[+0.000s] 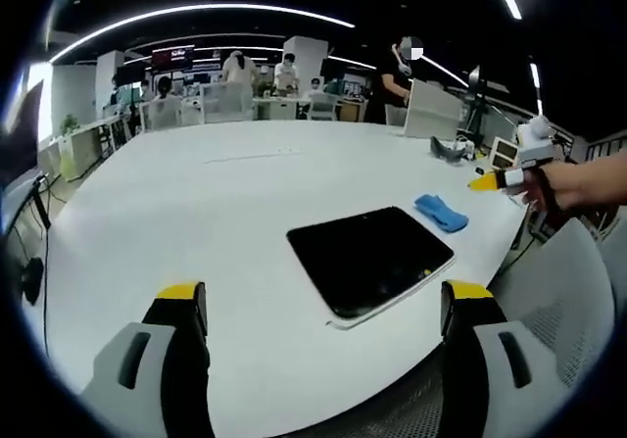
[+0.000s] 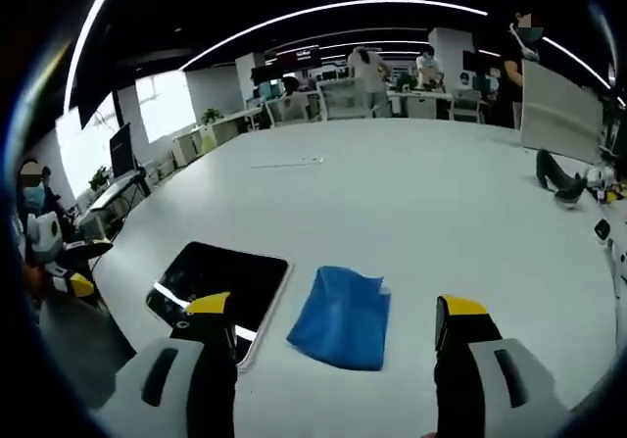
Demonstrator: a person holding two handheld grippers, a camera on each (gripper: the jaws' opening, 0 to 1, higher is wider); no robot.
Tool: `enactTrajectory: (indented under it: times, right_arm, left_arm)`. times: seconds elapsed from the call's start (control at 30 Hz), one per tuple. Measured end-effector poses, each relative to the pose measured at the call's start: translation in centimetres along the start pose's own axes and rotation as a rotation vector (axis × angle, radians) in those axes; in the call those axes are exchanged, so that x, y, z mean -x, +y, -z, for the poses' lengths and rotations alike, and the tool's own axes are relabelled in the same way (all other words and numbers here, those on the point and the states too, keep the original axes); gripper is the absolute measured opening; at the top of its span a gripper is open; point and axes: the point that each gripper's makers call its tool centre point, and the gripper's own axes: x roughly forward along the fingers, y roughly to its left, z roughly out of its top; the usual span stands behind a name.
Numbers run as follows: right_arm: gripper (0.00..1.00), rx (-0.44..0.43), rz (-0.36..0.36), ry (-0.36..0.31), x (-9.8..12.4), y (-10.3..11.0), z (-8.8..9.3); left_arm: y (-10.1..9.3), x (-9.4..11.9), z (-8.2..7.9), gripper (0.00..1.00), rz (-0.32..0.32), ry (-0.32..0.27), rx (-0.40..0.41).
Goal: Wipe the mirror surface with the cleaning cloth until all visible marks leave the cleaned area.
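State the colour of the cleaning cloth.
The cleaning cloth is plain blue, lying on the white table beside the mirror; the right gripper view shows it best.

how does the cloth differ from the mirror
The cloth is blue, soft and rumpled; the mirror is dark, rigid and glossy, with glare streaks. The cloth is smaller than the mirror. Both lie flat, side by side and apart, on the white table.
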Motion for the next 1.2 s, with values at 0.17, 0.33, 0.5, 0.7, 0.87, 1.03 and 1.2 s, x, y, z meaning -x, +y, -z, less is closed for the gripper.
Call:
enactTrajectory:
  times: [0.17, 0.33, 0.5, 0.7, 0.87, 1.03, 1.2]
  right_arm:
    - [0.6, 0.031, 0.026, 0.057, -3.0, -0.8, 1.8]
    - [0.48, 0.042, 0.04, 0.095, -4.3, -0.7, 2.8]
    - [0.32, 0.062, 0.057, 0.116, -5.1, -0.8, 3.4]
    - [0.12, 0.056, 0.085, 0.149, -5.6, -1.0, 4.3]
    - [0.06, 0.033, 0.113, 0.144, -5.7, -0.9, 4.7]
    - [0.01, 0.002, 0.125, 0.145, -5.8, -1.4, 4.7]
    - [0.0, -0.011, 0.133, 0.166, -5.9, -1.3, 4.6]
  left_arm:
    - [-0.2, -0.2, 0.3, 0.99, 0.006, 0.013, -0.007]
    - [-0.2, -0.2, 0.3, 0.99, 0.002, 0.013, -0.009]
    - [-0.1, -0.2, 0.4, 0.97, 0.0, 0.019, -0.015]
    - [-0.1, -0.3, 0.5, 0.96, -0.003, 0.024, -0.023]
    - [0.0, -0.3, 0.6, 0.95, -0.005, 0.028, -0.029]
    - [-0.1, -0.4, 0.7, 0.94, -0.004, 0.032, -0.04]
    - [-0.2, -0.3, 0.8, 0.95, 0.001, 0.036, -0.034]
